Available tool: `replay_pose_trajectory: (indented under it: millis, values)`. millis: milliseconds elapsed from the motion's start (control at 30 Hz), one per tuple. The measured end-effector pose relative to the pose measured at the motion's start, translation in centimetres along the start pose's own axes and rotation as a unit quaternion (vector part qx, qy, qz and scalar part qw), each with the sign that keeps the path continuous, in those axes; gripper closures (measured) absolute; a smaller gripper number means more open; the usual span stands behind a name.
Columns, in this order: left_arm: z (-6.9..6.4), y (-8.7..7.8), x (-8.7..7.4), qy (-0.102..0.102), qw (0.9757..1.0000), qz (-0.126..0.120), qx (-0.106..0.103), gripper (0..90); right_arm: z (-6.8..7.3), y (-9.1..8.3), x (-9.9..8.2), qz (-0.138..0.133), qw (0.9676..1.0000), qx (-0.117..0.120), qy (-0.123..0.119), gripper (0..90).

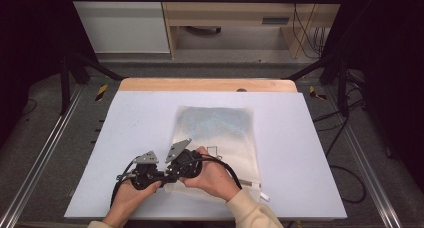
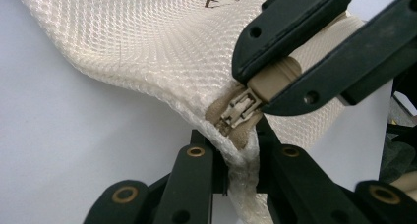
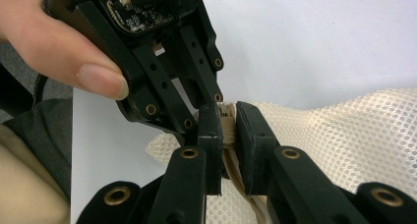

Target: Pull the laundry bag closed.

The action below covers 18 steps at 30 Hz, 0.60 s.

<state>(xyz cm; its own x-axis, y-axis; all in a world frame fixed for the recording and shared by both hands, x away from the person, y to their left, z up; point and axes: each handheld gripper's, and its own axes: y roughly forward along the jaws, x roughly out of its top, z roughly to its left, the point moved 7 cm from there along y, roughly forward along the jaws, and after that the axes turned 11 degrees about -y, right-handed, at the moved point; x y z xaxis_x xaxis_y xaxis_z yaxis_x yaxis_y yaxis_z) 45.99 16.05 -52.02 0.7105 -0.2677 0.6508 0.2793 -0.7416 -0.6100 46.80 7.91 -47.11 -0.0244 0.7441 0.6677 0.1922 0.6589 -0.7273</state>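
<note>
On the white surface [image 1: 300, 153], my left hand-held gripper [image 2: 236, 157] pinches the mesh bag [image 2: 157, 42] corner while my right hand-held gripper [image 3: 227, 130] clamps its zipper pull [image 2: 275, 74].

Mesh bag [image 1: 216, 133] flat on the table [image 1: 125, 133], both grippers side by side at its near-left corner

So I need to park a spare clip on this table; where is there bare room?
The table is bare right of the mesh bag, along its far edge, and on the left behind the hands. The near-left corner of the bag is crowded: left gripper and right gripper both clamp there.
</note>
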Motion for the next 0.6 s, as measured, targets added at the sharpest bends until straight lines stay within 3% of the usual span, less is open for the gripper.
replay_pose_trajectory:
  millis: [600]
  values:
    - [-0.07, -0.09, 0.03, 0.01, 0.9999, 0.003, 0.007, 83.5, -0.03, -0.06, -0.52, 0.011, 0.9999, 0.004, -0.009, 81.9]
